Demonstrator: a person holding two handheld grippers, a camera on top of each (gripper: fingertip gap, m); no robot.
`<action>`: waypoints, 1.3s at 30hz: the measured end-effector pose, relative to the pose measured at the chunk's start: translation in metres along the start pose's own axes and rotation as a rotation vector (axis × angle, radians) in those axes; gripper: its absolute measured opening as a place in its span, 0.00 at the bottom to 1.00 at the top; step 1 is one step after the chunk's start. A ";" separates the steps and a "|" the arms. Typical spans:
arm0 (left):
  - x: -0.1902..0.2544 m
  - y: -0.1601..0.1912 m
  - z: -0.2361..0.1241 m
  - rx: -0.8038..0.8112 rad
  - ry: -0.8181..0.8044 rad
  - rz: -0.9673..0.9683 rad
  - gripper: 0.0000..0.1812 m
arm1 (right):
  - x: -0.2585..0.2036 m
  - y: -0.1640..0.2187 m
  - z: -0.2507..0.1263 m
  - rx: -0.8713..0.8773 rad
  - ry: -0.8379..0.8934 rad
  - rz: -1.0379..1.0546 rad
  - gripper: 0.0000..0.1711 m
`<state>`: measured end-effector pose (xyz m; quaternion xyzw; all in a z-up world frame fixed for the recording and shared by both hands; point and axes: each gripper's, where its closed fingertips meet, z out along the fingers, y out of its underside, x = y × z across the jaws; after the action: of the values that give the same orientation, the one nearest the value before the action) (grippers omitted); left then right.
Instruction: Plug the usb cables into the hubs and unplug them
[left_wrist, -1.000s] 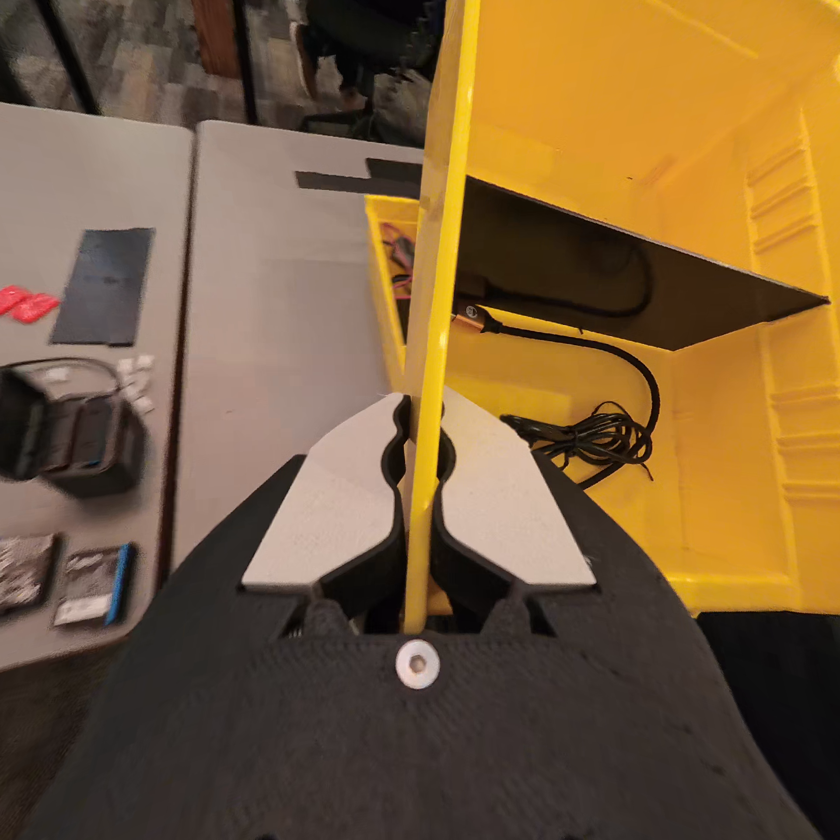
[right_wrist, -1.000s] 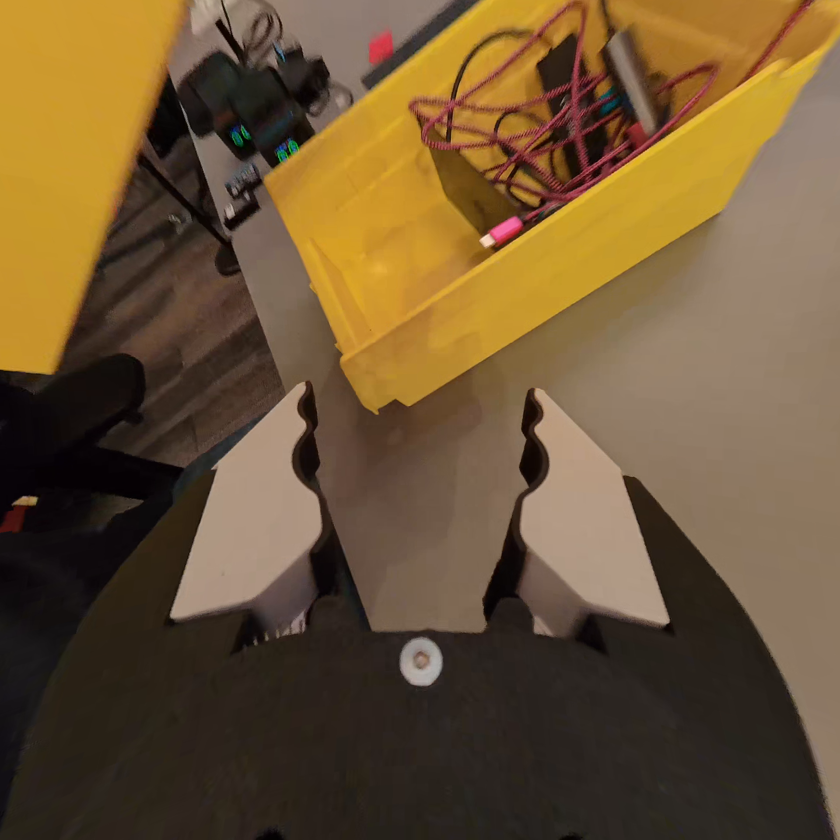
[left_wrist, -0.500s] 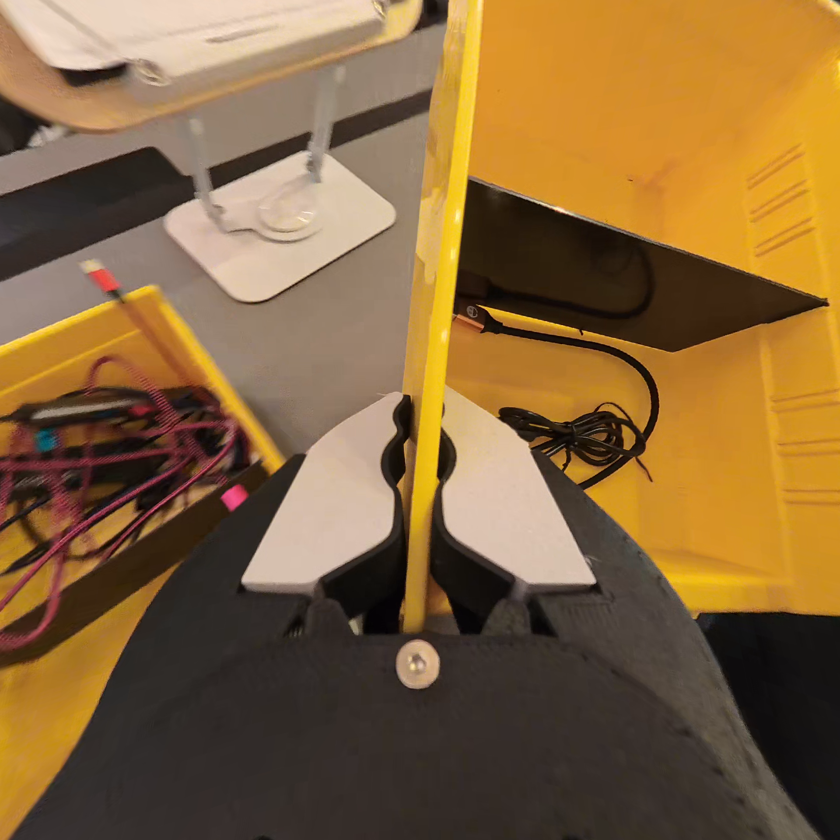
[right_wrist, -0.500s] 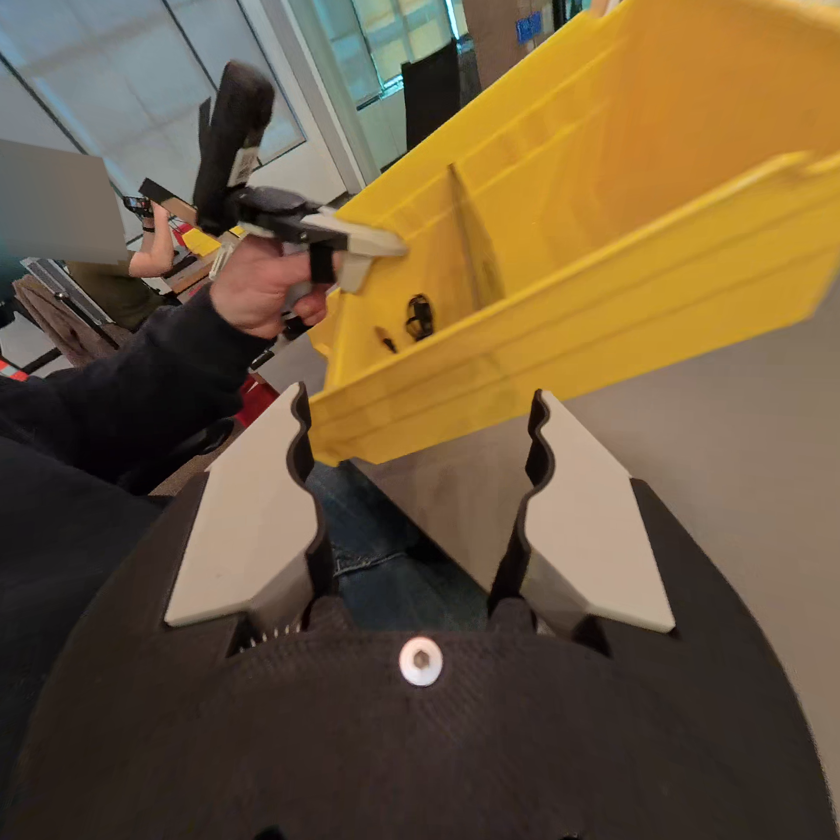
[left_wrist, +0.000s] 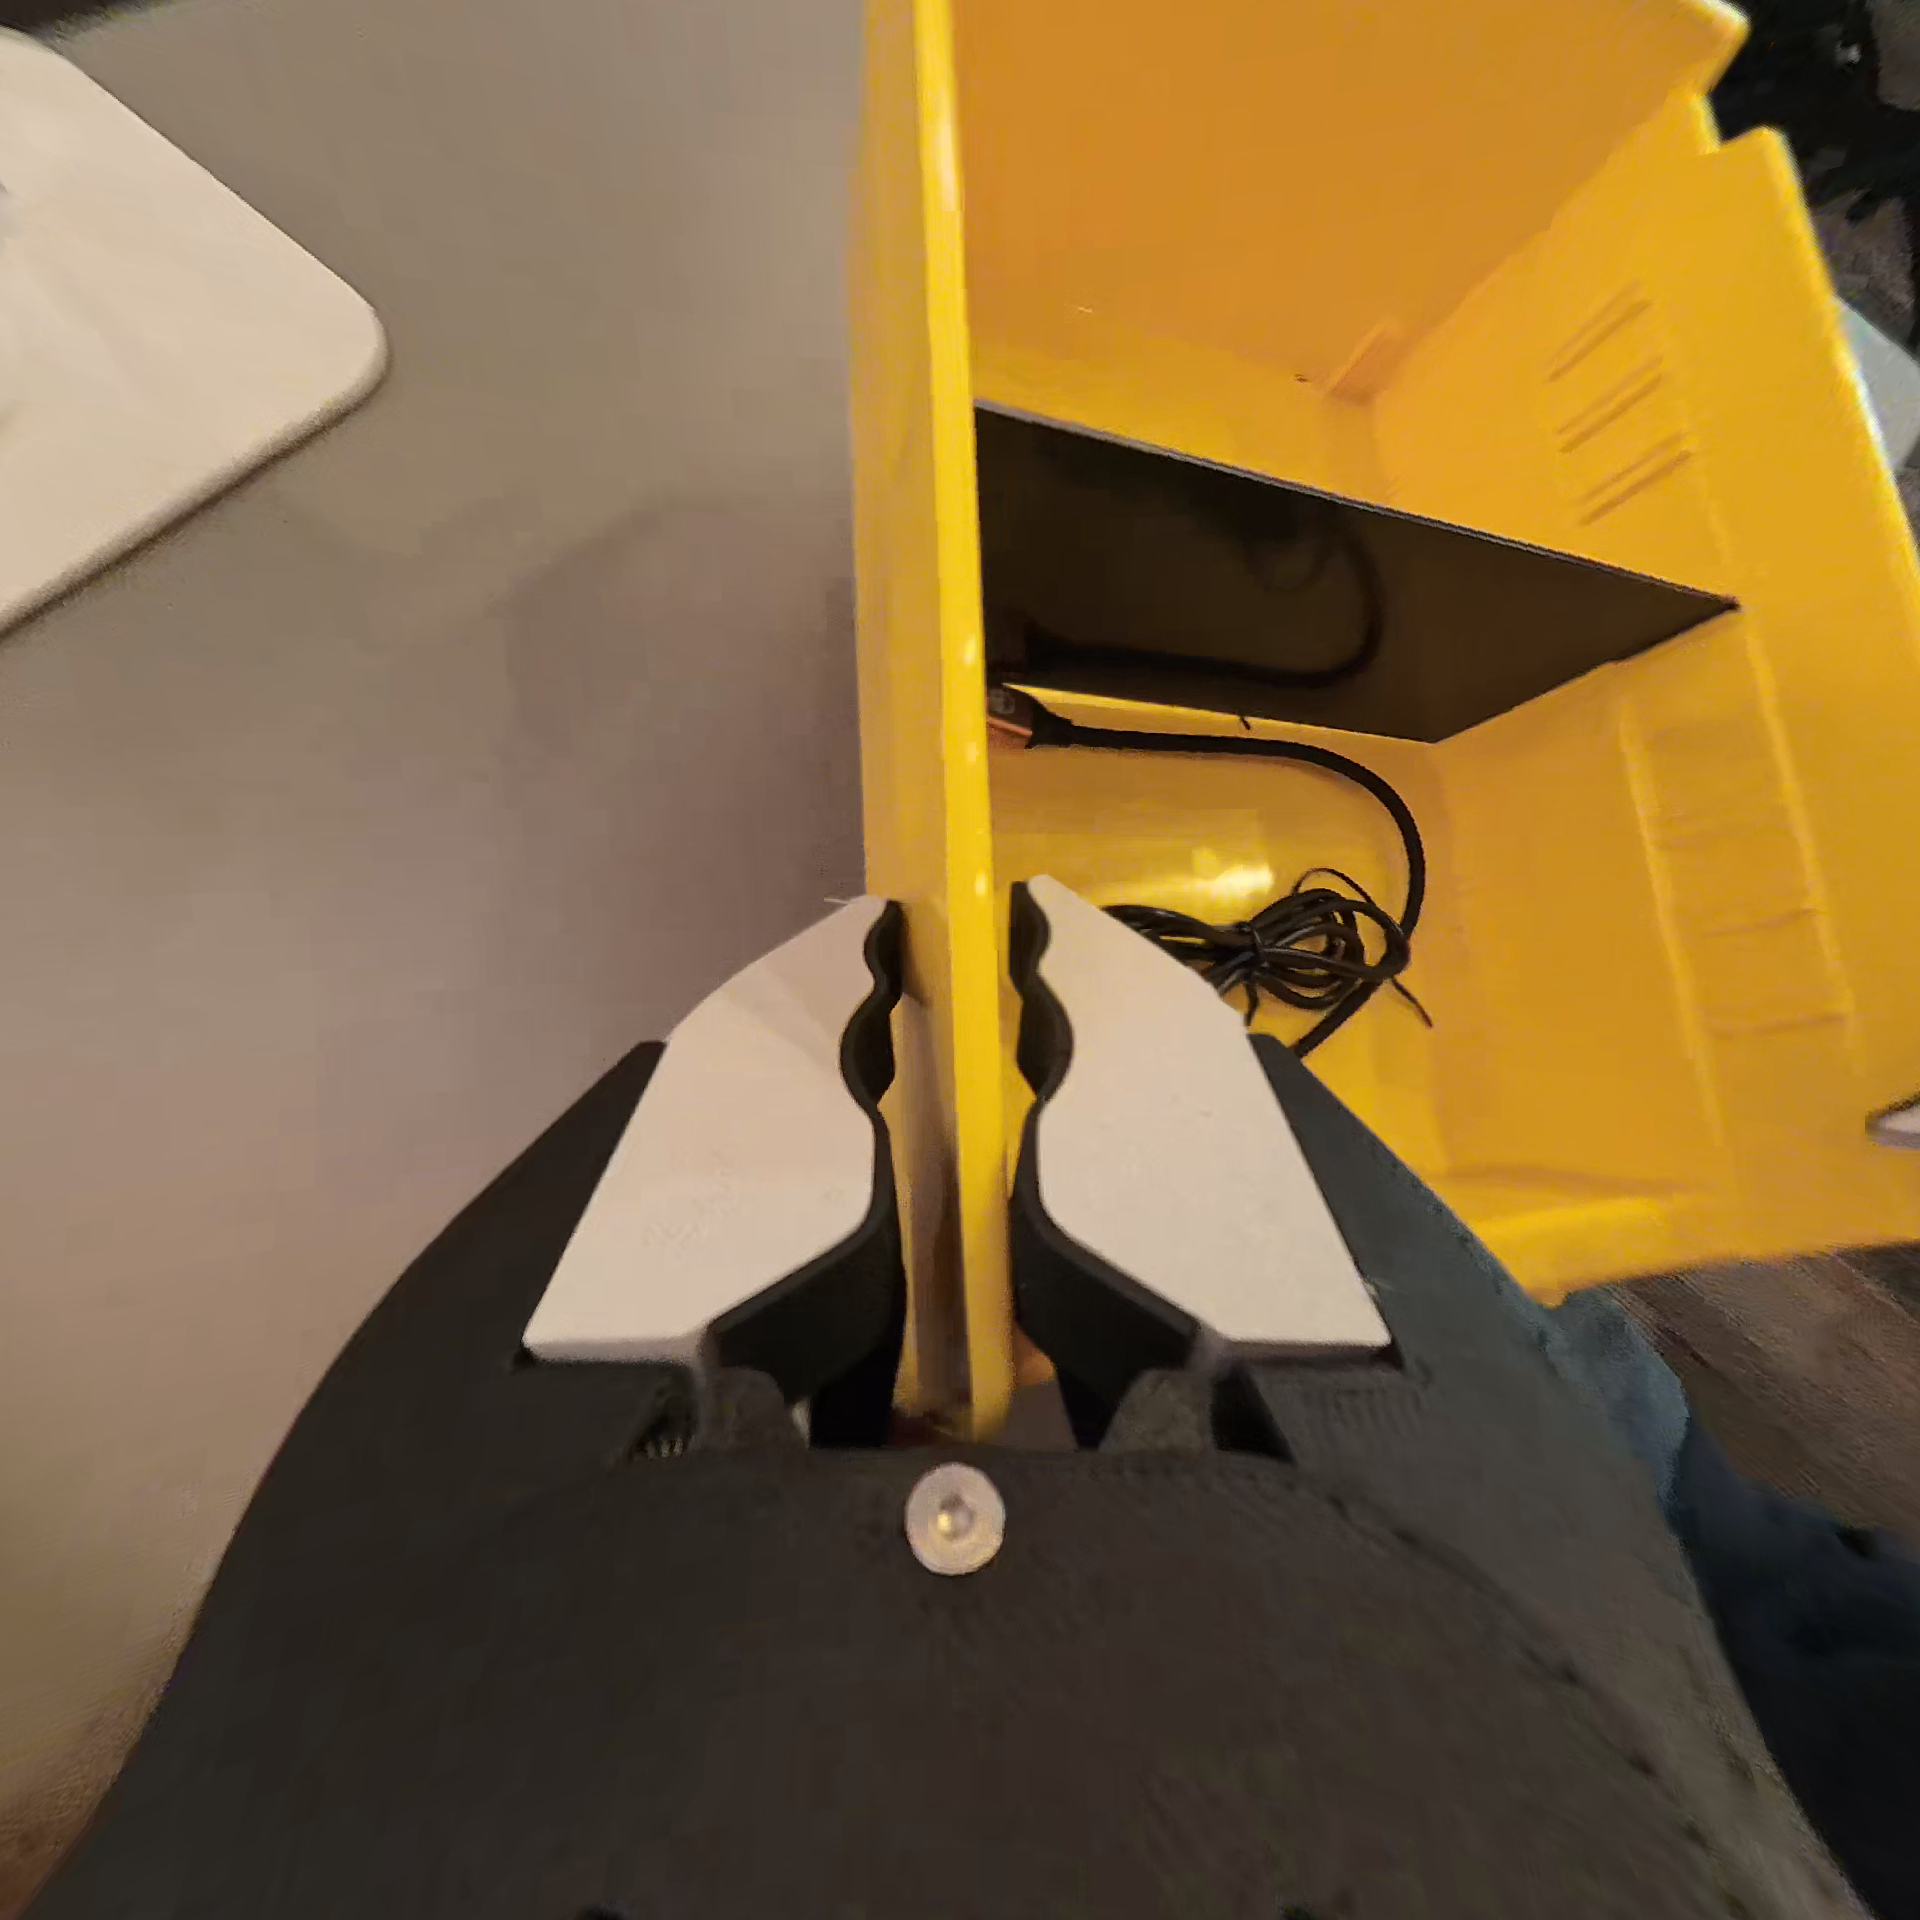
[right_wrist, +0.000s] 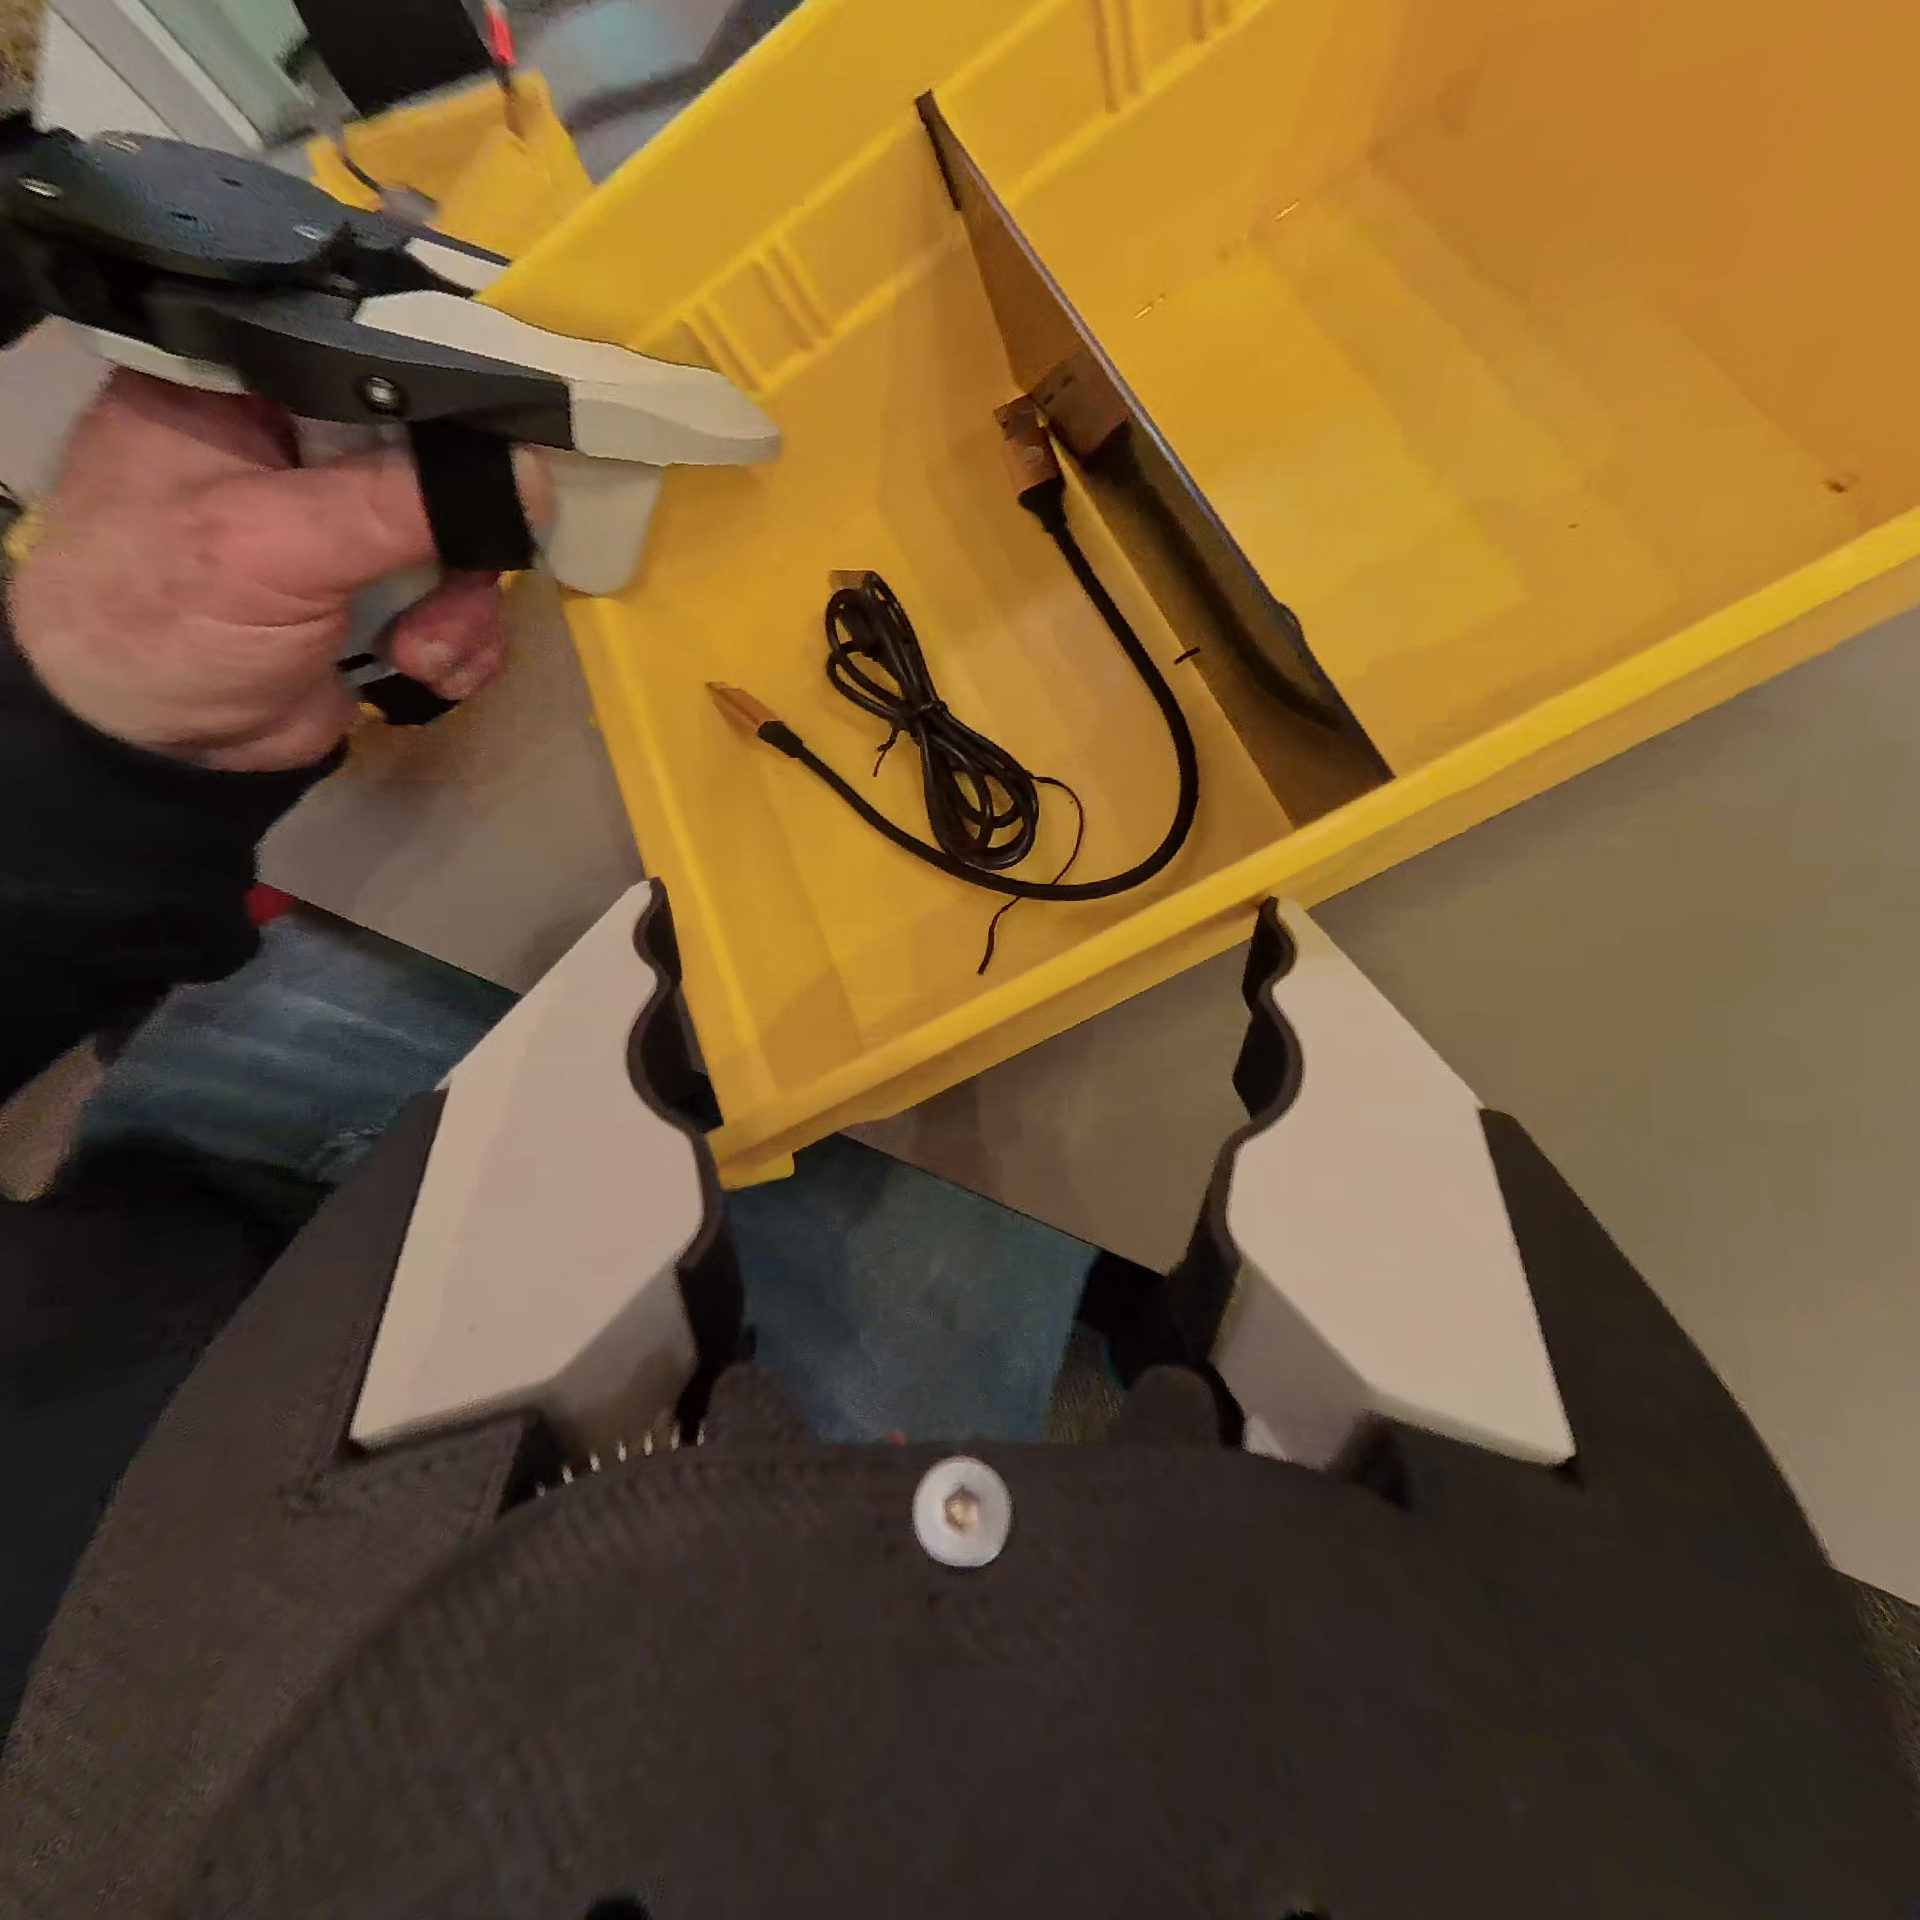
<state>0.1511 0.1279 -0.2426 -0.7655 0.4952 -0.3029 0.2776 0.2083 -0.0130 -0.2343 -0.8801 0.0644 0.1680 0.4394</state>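
Note:
A yellow bin (left_wrist: 1195, 208) rests on the grey table, one corner past the table edge (right_wrist: 769, 1143). A black divider (left_wrist: 1351, 603) splits it. The near compartment holds a thick black braided USB cable (right_wrist: 1174, 748) with copper-coloured plugs and a thin black bundled cable (right_wrist: 935, 748); both show in the left wrist view (left_wrist: 1299, 945). My left gripper (left_wrist: 954, 899) straddles the bin's side wall, jaws slightly apart. It also shows in the right wrist view (right_wrist: 686, 499), held by a hand. My right gripper (right_wrist: 961, 902) is open and empty, just before the bin's near corner.
The grey table (left_wrist: 468, 727) stretches left of the bin. A white flat stand base (left_wrist: 135, 364) lies at the far left. A second yellow bin (right_wrist: 468, 156) stands behind the left gripper. A person's legs in jeans (right_wrist: 904, 1247) are below the table edge. Some 15 cm of space lies between my two pairs of fingers.
The left gripper has carried the bin across and down onto the table, and its jaws have widened around the wall. The right gripper has tilted down and now faces into the bin.

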 end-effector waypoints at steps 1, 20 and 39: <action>0.005 0.006 0.006 -0.020 0.014 -0.002 0.11 | 0.006 0.005 0.001 -0.038 0.008 -0.004 0.64; 0.074 0.052 0.007 -0.125 0.316 -0.067 0.33 | 0.094 0.000 -0.031 -0.360 0.265 -0.264 0.12; -0.240 0.143 -0.276 0.008 -0.606 -0.272 0.33 | 0.154 -0.029 -0.028 -0.505 0.310 -0.368 0.07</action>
<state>-0.2153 0.2651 -0.2091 -0.8789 0.2821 -0.0977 0.3721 0.3665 -0.0126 -0.2508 -0.9729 -0.0731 -0.0389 0.2159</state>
